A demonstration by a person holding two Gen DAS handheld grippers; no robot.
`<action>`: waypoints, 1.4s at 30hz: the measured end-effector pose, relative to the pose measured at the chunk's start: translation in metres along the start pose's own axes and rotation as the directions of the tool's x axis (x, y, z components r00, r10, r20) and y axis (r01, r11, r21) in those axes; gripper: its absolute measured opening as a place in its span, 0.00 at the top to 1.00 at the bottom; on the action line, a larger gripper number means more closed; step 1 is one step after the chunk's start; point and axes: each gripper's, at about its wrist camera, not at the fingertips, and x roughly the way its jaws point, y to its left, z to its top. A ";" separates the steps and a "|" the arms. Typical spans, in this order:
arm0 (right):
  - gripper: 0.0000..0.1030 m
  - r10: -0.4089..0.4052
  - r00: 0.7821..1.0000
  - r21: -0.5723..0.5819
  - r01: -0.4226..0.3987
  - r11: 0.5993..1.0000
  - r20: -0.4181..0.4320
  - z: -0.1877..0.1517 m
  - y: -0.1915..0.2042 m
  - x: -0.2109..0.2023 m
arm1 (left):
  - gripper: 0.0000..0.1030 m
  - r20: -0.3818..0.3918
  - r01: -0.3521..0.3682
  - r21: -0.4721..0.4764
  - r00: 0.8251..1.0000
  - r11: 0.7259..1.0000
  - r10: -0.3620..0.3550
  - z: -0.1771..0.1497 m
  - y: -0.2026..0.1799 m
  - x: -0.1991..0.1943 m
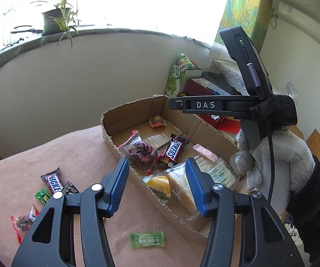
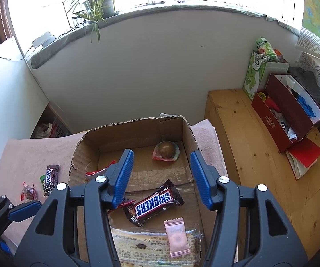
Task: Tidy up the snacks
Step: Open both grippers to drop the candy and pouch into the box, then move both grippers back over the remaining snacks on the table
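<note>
A shallow cardboard box lies on a pink cloth. Inside it are a Snickers bar, a pink sachet, a wrapped bread slab, a dark red wrapped sweet and a brown round sweet. On the cloth left of the box lie another Snickers bar, small wrapped sweets and a green candy. My left gripper is open and empty above the box's near wall. My right gripper is open and empty above the box.
A wooden bench stands right of the box with red boxes and a green carton. A white wall and a windowsill with a potted plant lie behind. The pink cloth extends left.
</note>
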 end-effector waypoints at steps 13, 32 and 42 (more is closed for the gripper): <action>0.46 0.030 0.997 -0.046 -0.026 0.999 0.074 -0.027 0.041 -0.051 | 0.50 0.048 -0.071 -0.104 0.996 0.992 0.077 -0.028 0.061 -0.058; 0.46 0.218 0.975 -0.243 -0.221 0.945 -0.036 -0.108 0.188 -0.047 | 0.49 -0.018 -0.213 -0.295 0.976 0.931 0.217 -0.100 0.174 -0.104; 0.46 0.153 0.979 -0.157 -0.175 0.972 -0.138 -0.136 0.196 -0.002 | 0.39 -0.040 -0.180 -0.248 0.984 0.952 0.175 -0.103 0.176 -0.085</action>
